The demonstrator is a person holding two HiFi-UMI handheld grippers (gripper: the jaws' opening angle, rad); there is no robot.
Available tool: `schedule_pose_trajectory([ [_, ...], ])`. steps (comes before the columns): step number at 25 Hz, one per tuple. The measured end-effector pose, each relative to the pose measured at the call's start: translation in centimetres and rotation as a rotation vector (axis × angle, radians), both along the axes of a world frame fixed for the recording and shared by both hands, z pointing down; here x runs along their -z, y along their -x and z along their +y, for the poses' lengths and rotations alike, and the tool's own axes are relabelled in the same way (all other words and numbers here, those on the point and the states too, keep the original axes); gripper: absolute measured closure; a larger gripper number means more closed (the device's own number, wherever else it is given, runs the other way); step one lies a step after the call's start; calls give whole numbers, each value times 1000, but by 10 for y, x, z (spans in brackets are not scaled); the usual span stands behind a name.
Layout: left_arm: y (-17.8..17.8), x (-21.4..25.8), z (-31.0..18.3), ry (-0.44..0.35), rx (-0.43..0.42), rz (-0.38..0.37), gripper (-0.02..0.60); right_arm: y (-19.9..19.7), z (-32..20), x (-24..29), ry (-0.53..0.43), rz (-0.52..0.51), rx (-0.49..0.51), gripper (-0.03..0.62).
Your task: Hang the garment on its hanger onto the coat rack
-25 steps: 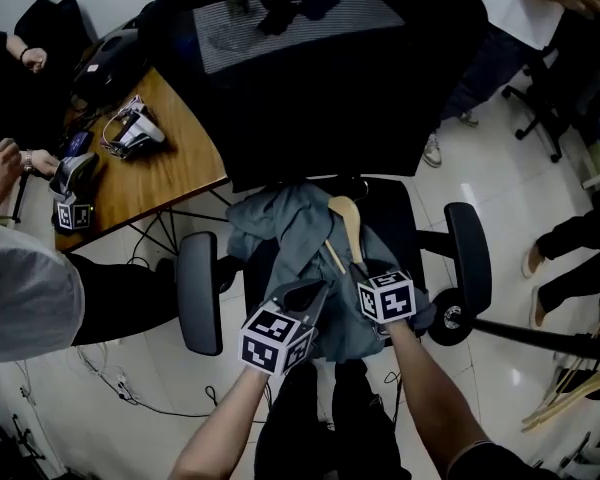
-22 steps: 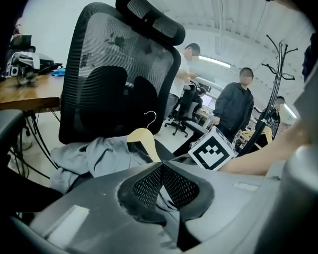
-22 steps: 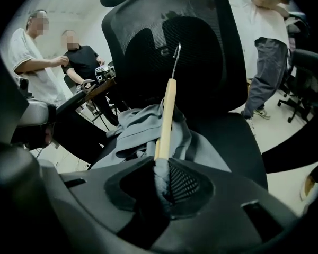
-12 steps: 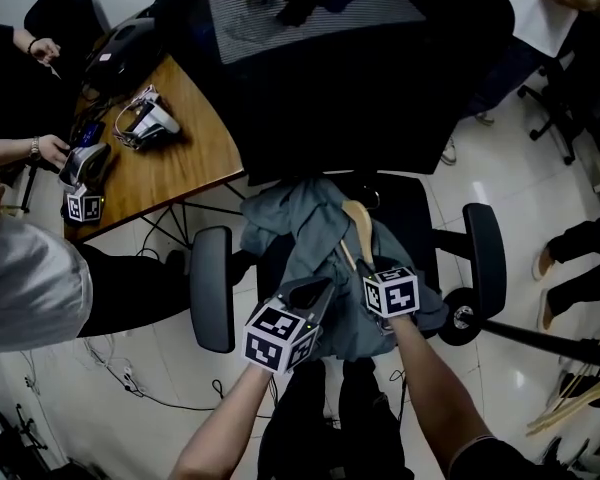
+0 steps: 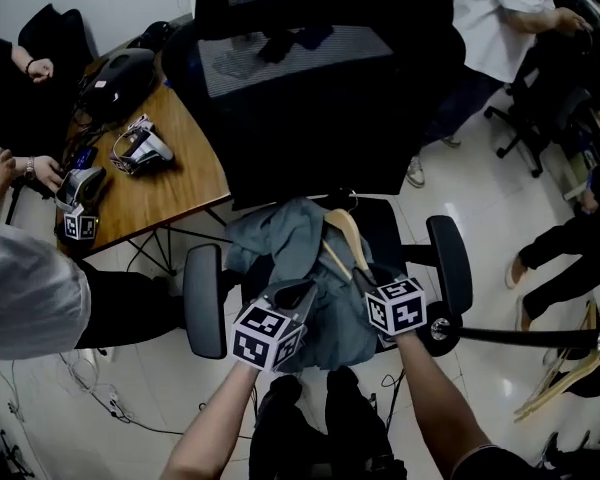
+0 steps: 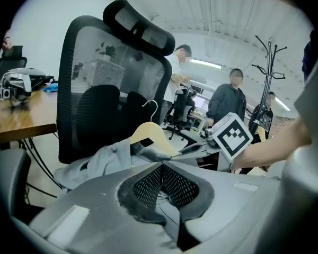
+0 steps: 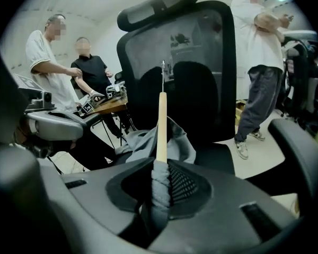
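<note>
Right gripper (image 7: 161, 181): jaws clamp the arm of the wooden hanger (image 7: 161, 123), pale and smooth, wrapped in twisted grey cloth. Left gripper (image 6: 161, 169): ribbed pads pressed together on a thin fold of the garment (image 5: 292, 240). Both grips unchanged from a second ago. Garment lies soft and crumpled on the black, mesh-backed office chair (image 5: 320, 108), frame centre.

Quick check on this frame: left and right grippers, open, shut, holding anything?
Left gripper: jaws together; whether they pinch fabric cannot be told.
Right gripper: shut on the pale wooden hanger, its arm wrapped in the grey-blue garment.
</note>
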State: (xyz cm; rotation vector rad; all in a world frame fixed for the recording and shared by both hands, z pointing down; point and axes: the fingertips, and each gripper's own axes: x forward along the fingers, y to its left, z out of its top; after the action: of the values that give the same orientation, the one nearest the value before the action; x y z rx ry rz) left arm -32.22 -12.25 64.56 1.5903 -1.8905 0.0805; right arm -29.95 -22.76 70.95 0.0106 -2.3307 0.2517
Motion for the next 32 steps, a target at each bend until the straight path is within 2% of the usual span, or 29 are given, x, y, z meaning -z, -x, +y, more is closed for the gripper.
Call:
schedule_pose_trajectory([
  [5,2,36,2,-56,-85,-56,594,-27,-7,69,-67,-71,-47,510],
  [10,1,77,7,-110,-167,-102,594,-56,-10,145,-109,-212,-151,510],
  [14,-1,102,11,-142,-222,-135,594,-76,-4,193,-162,-295,-190,510],
  [21,-21,172,-15,-260,-343,-227,594,-141,-3,292,-271,-440,-264,510],
  [24,-35,208,-42,-333,-411,-248,594,-178,-9,337,-336,-459,-297,510],
  [27,-57,232,-58,-347,-452,-272,595,-215,-10,370,-351,-465,-302,510],
  [32,-128,295,-83,-426,-572,-281,594,-292,-8,420,-375,-471,-348,510],
])
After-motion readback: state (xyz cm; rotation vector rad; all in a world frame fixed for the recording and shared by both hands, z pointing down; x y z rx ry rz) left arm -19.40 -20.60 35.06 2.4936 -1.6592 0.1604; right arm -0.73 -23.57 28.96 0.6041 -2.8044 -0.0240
